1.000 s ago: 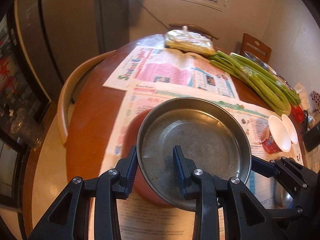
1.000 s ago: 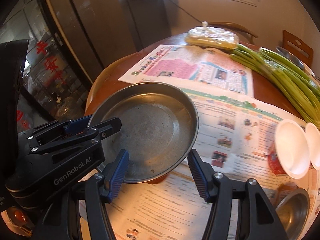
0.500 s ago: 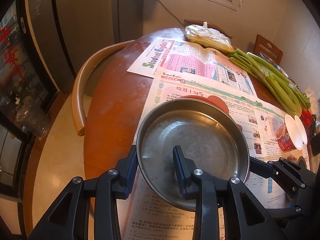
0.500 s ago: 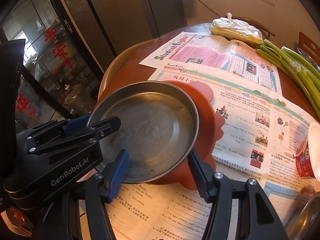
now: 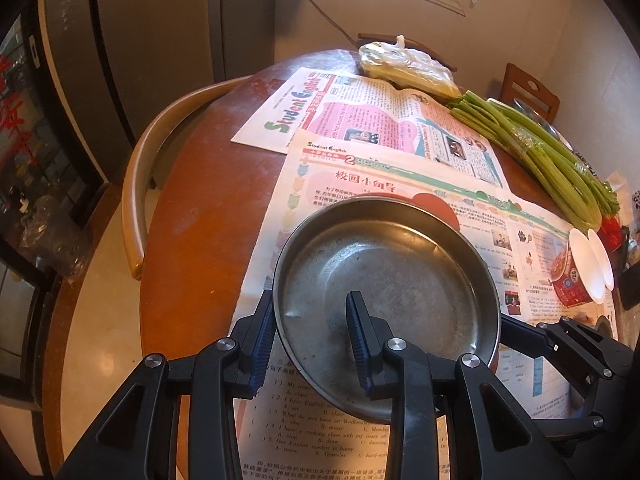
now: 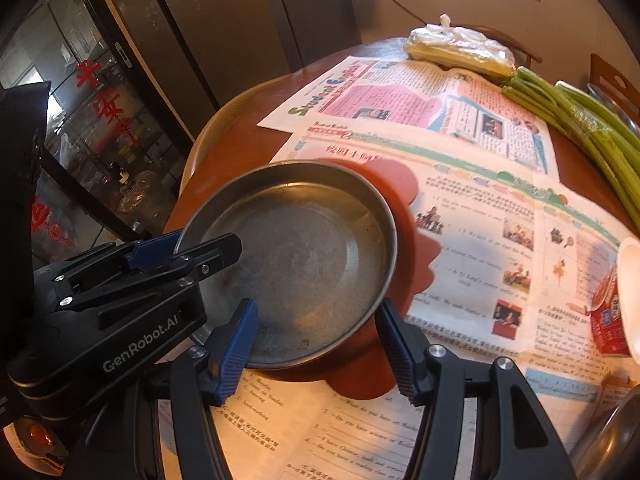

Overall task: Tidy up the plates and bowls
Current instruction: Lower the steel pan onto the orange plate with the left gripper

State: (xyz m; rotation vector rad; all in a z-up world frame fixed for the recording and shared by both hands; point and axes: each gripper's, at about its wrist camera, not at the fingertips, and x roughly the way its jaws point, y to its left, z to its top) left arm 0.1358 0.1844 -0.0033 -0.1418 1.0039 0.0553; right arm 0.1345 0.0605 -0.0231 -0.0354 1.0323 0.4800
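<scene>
The left hand-held gripper (image 5: 312, 344) was clamped on the near left rim of a round, shallow stainless-steel plate (image 5: 396, 280), one blue-padded finger outside the wall and the other inside on the plate's floor. The right hand-held gripper (image 6: 318, 350) straddled the plate's opposite rim: its left finger lay inside the plate and its right finger stood outside, close by the rim, though whether the pads actually pressed the metal could not be told.

The steel plate sat over a flat red-orange scalloped mat (image 6: 404, 208), which showed past its far and right edges; whether the plate touched the mat could not be told. The mat lay on colourful printed newspaper sheets (image 5: 384, 120) spread across a round reddish-brown wooden table (image 5: 208, 216).

Further back on the table lay a bundle of long green vegetable stalks (image 5: 540, 152) and a clear plastic bag of yellowish food (image 5: 408, 68). Near the table's right side a red printed paper cup with a white lid (image 5: 580, 276) lay tipped on its side.
</scene>
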